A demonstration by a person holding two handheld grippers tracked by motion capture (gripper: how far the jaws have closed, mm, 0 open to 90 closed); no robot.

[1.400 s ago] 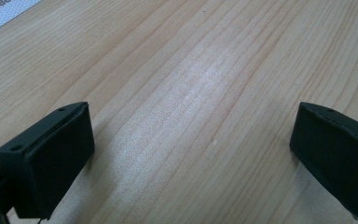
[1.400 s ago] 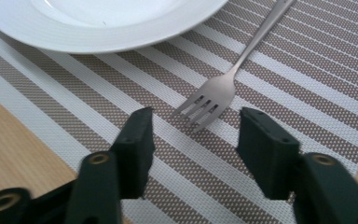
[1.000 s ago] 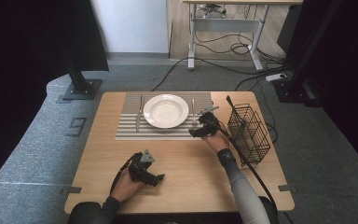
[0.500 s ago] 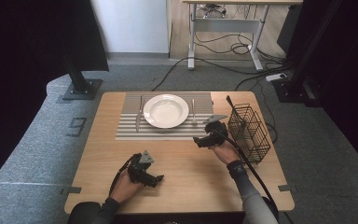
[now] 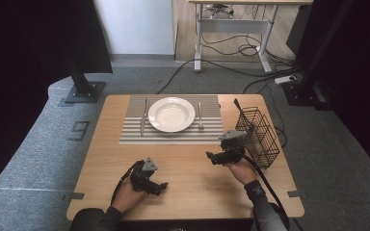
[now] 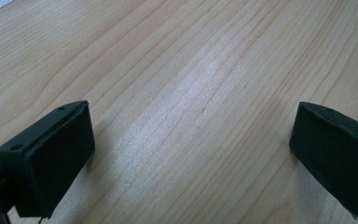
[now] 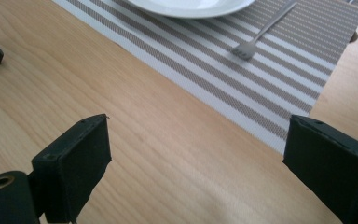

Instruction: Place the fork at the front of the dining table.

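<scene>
- Fork (image 7: pixel 260 35) is the thing nearest the right tongs (image 7: pixel 198 161): it lies flat on the striped placemat (image 7: pixel 279 79) just ahead of them and a little toward their right jaw, tines pointing back at the tongs, handle running away beside the white plate (image 7: pixel 191 7).
- Right tongs are released, jaws spread wide with bare wood between them and nothing held. In the high view they (image 5: pixel 213 157) sit low over the surface (image 5: pixel 192 192), just beside the wire basket (image 5: pixel 260 137), which stands on their outer side.
- Left tongs (image 6: pixel 191 149) are also released and empty, jaws parted over plain wood. From above they (image 5: pixel 160 186) rest near the person's edge of the surface, well apart from the setting; I judge this hand to be parked, out of the way.
- Knife (image 5: pixel 143 118) lies on the far side of the plate from the fork, so the setting reads as laid for a meal: cutlery flanking the plate, everything squared up on the mat.
- Basket placement likely serves as the cutlery holder, kept close to the right hand so that pieces travel only a short way.
- Judging by the open jaws aimed toward the mat, the setting looks complete or nearly so.
</scene>
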